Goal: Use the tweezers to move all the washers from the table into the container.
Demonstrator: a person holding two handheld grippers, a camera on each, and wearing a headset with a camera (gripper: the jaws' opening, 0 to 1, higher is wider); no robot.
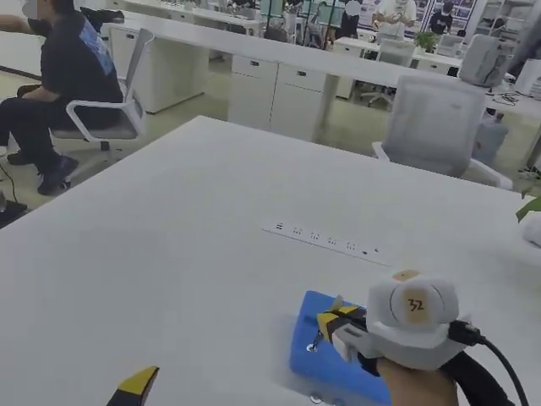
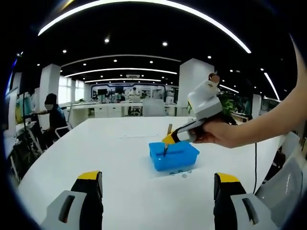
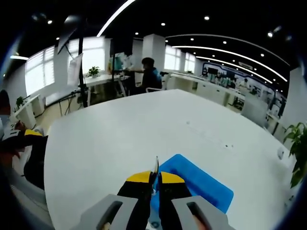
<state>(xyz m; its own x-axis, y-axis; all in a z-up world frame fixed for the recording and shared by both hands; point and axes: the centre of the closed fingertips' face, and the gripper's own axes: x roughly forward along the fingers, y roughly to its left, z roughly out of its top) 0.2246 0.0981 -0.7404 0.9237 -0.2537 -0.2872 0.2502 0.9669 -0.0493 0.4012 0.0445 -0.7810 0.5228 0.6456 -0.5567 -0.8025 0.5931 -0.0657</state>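
The blue container [image 1: 317,364] [image 2: 173,155] [image 3: 201,184] sits on the white table near its front edge. My right gripper [image 1: 331,324] [image 2: 173,138] [image 3: 154,181] hovers over it, shut on the tweezers [image 2: 166,146] [image 3: 156,167], whose tips point down into the container [image 1: 314,343]. I cannot tell whether the tips hold a washer. A few small washers [image 2: 180,174] [image 1: 315,397] lie on the table just in front of the container. My left gripper [image 2: 158,191] [image 1: 135,387] is open with nothing between its fingers, to the left of the container and nearer the person.
A socket strip [image 1: 325,239] is set into the white table [image 1: 186,237] behind the container. Office chairs [image 1: 435,127] and desks stand beyond the far edge, and a seated person [image 1: 72,76] is at the far left. A hand [image 2: 225,134] holds the right gripper.
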